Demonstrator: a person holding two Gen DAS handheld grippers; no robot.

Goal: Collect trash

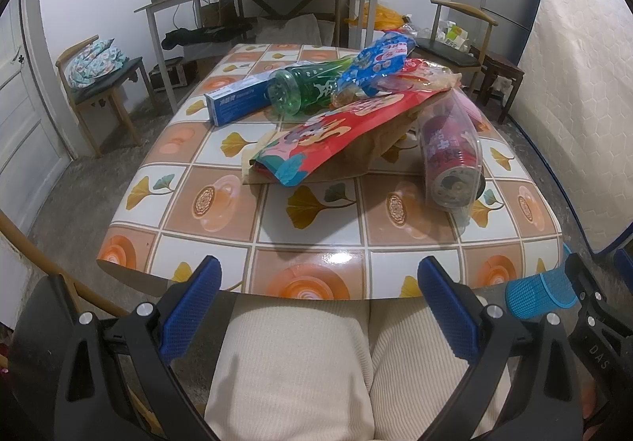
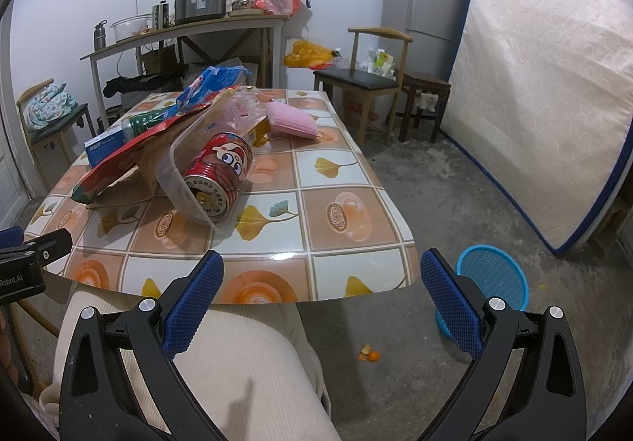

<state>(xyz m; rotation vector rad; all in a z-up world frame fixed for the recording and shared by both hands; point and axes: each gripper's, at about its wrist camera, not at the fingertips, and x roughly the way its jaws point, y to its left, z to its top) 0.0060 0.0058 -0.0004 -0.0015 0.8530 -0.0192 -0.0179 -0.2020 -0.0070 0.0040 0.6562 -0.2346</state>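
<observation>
Trash is lying heaped on the tabletop (image 1: 221, 199): a red can (image 2: 219, 173) inside a clear plastic tub (image 2: 186, 179), a red snack bag (image 1: 340, 132), a green bottle (image 1: 304, 88), a blue carton (image 1: 233, 100). Both grippers are hovering over the person's lap, jaws apart and holding nothing. From the right gripper (image 2: 320, 300) the can is sitting at twelve o'clock, nearest, its axis pointing toward the jaws; from the left gripper (image 1: 316, 302) at one o'clock. A blue basket (image 2: 492, 278) is waiting on the floor at three.
</observation>
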